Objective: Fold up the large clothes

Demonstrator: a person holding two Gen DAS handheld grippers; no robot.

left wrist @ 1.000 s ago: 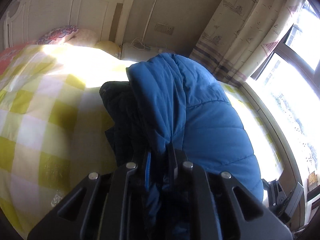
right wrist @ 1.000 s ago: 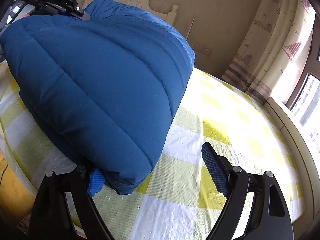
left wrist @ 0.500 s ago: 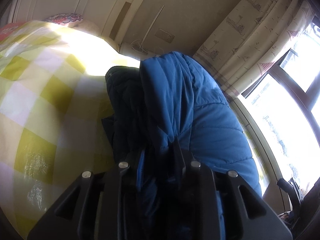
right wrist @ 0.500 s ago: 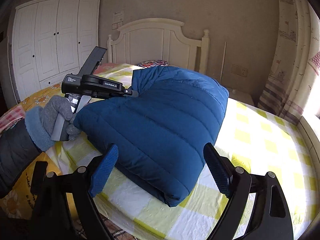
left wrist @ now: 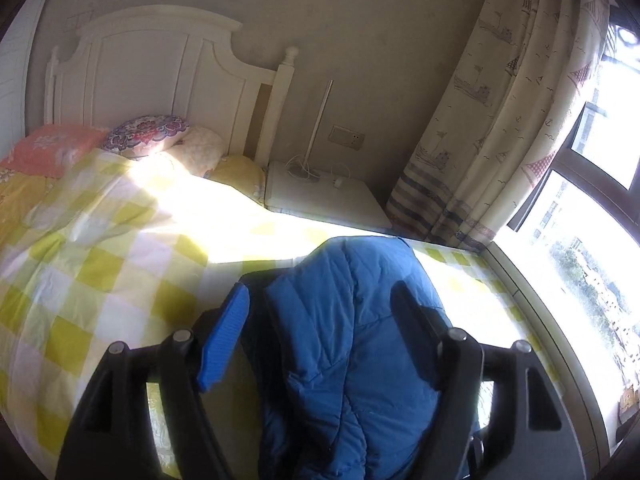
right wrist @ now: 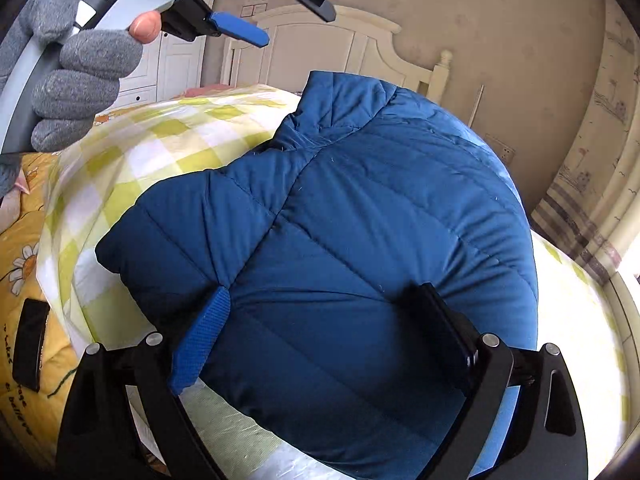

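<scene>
A blue quilted puffer jacket lies folded in a bulky heap on the yellow-and-white checked bed cover. In the left wrist view the jacket lies below and between my left gripper's fingers. My left gripper is open and holds nothing. It also shows in the right wrist view, held high above the jacket by a grey-gloved hand. My right gripper is open, with its jaws spread over the jacket's near edge.
A white headboard and pillows stand at the bed's head. A white bedside cabinet and a patterned curtain are at the right, by a bright window. A yellow flowered blanket lies at the left.
My left gripper has opened, let go of the jacket and lifted away above it. The jacket has settled on the bed. My right gripper has moved in over the jacket's near edge.
</scene>
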